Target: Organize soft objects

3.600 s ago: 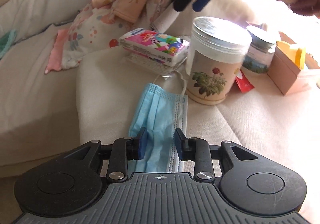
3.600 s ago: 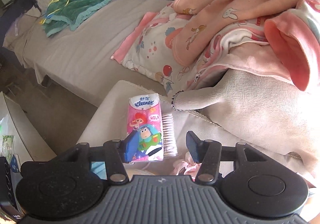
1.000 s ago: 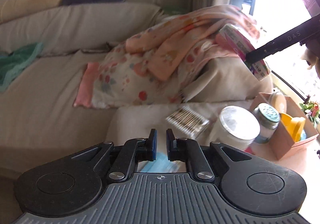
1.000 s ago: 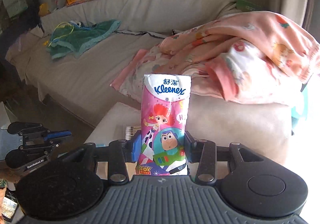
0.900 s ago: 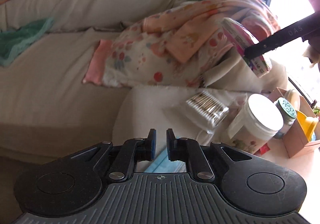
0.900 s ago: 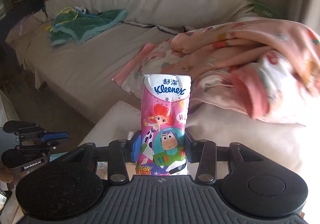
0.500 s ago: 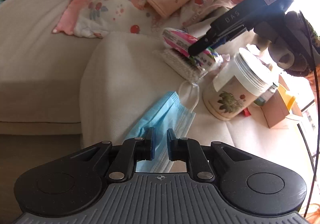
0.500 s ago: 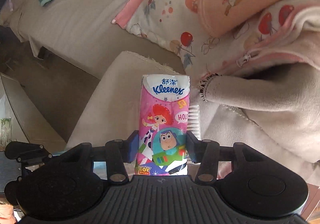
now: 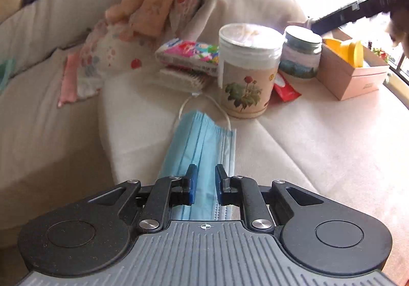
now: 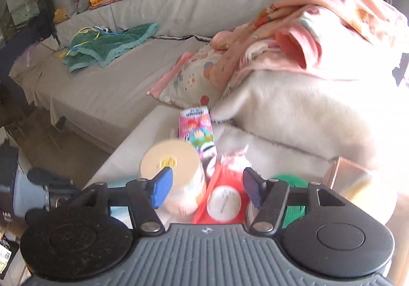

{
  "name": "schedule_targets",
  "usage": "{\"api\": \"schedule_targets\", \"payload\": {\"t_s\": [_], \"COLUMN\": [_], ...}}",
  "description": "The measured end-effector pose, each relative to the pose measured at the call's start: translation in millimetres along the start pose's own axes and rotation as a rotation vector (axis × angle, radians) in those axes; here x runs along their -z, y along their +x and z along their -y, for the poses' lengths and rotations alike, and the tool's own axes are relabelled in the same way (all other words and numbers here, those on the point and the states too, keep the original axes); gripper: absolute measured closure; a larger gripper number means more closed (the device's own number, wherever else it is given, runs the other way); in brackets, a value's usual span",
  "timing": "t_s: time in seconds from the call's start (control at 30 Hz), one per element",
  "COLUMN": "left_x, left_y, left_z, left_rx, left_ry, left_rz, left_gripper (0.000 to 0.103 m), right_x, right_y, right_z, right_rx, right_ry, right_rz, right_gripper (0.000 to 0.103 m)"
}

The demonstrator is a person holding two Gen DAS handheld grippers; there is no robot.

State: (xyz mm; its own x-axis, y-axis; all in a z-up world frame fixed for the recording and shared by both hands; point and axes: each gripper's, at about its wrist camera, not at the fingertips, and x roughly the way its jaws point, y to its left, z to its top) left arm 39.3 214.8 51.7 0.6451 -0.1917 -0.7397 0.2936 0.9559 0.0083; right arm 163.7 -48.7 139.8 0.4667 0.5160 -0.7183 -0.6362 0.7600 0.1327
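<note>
A blue face mask (image 9: 202, 140) lies flat on the beige cushion. My left gripper (image 9: 203, 183) hovers over its near end with the jaws a little apart, one on each side of a strip of the mask. The pink Kleenex tissue pack (image 9: 189, 54) lies on a pack of cotton swabs (image 9: 181, 78) behind the mask. In the right wrist view the tissue pack (image 10: 196, 132) lies free ahead of my right gripper (image 10: 207, 188), which is open and empty above a round floral canister (image 10: 173, 178) and a red packet (image 10: 222, 199).
The floral canister (image 9: 246, 71), a green-lidded glass jar (image 9: 300, 53), the red packet (image 9: 286, 87) and a pink box (image 9: 350, 73) crowd the cushion's far right. A pile of pink blankets (image 10: 294, 37) lies behind. A green towel (image 10: 107, 45) lies on the sofa.
My right gripper set the tissue pack down on the cotton swabs, opened and drew back. My left gripper dropped over the mask's near end and its jaws opened slightly.
</note>
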Motion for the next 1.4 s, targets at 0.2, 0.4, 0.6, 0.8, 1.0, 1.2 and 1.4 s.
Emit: {"api": "schedule_targets", "payload": {"t_s": [0.2,0.4,0.6,0.8,1.0,1.2,1.4], "left_x": [-9.6,6.9,2.2,1.8,1.5,15.5,6.0], "left_y": [11.5,29.4,27.6,20.4,-2.5,2.8,21.4], "left_z": [-44.6,-59.9,3.5,49.9,60.8,74.9,47.1], "left_rx": [-0.054,0.174,0.105,0.087,0.077,-0.090,-0.031], "left_ry": [-0.220,-0.427,-0.132,0.109,0.156,0.350,0.182], "left_rz": [0.018,-0.086,-0.109,-0.123,-0.094,-0.122,-0.132], "left_gripper": [0.083,0.083,0.083,0.082,0.080,0.079,0.080], "right_x": [81.4,123.0,135.9,150.2,150.7,149.8,150.5], "right_y": [5.4,28.9,42.4,41.6,40.7,41.7,42.6], "right_z": [-6.5,-29.8,-29.5,-30.6,-25.6,-25.8,-28.4], "right_rx": [0.064,0.143,0.124,0.136,0.110,0.107,0.115], "right_ry": [0.054,-0.074,-0.055,-0.039,-0.019,-0.022,-0.036], "right_rz": [0.031,0.035,0.043,0.128,0.135,0.135,0.130], "right_gripper": [0.042,0.042,0.041,0.036,0.033,0.031,0.031]}}
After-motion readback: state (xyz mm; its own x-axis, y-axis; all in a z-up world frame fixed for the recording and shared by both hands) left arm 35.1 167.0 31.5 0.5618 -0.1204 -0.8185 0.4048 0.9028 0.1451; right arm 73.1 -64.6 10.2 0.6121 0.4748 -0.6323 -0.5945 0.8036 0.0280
